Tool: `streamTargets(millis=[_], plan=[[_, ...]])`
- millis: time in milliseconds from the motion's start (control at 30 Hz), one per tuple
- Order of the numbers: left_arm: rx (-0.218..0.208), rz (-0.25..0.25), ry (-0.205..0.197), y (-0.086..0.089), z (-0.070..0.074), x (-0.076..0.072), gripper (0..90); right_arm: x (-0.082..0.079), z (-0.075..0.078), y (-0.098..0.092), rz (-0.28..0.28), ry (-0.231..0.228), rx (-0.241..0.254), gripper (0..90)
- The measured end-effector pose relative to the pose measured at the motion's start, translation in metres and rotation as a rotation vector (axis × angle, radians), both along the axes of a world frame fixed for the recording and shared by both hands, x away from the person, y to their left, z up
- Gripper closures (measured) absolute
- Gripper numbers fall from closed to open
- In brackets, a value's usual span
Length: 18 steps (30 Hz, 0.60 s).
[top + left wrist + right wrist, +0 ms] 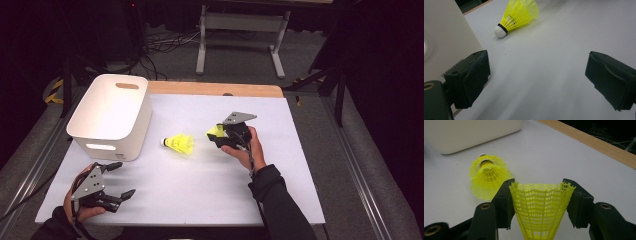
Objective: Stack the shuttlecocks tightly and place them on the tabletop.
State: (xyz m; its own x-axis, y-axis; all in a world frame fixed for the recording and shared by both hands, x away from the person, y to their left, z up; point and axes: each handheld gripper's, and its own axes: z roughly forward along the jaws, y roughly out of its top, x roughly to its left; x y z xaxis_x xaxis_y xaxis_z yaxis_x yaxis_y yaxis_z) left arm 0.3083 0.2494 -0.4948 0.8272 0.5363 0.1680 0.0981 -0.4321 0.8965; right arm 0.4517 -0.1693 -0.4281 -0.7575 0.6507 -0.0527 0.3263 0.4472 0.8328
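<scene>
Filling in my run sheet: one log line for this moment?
right gripper: shut on held shuttlecock | left gripper: open | second shuttlecock: lying beside white bin

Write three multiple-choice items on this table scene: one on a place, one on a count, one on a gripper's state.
1. Where does the loose yellow plastic shuttlecock lie?
A. inside the white plastic bin
B. on the white tabletop, between the bin and the right gripper
C. on the floor

2. How many yellow shuttlecocks are there?
A. one
B. two
C. four

3. What is the right gripper doing?
A. gripping a shuttlecock by its skirt
B. standing open over nothing
C. holding the bin's rim

Answers:
1 B: it rests on the white tabletop, right of the white plastic bin.
2 B: one lies loose, and the held yellow shuttlecock sits in the right gripper.
3 A: the right gripper view shows both black pads pressed against the mesh skirt.
</scene>
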Motion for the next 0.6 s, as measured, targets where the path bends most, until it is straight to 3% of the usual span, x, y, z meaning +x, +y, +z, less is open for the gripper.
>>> streamTargets(millis=[367,600], plan=[[0.006,0.002,0.003,0.0,0.0,0.0,6.9,-0.029,-0.012,-0.009,0.048,-0.017,0.075,43.5],[0.005,0.005,0.003,-0.002,-0.001,0.0,6.9,-0.04,-0.018,-0.018,0.04,-0.033,0.081,42.4]])
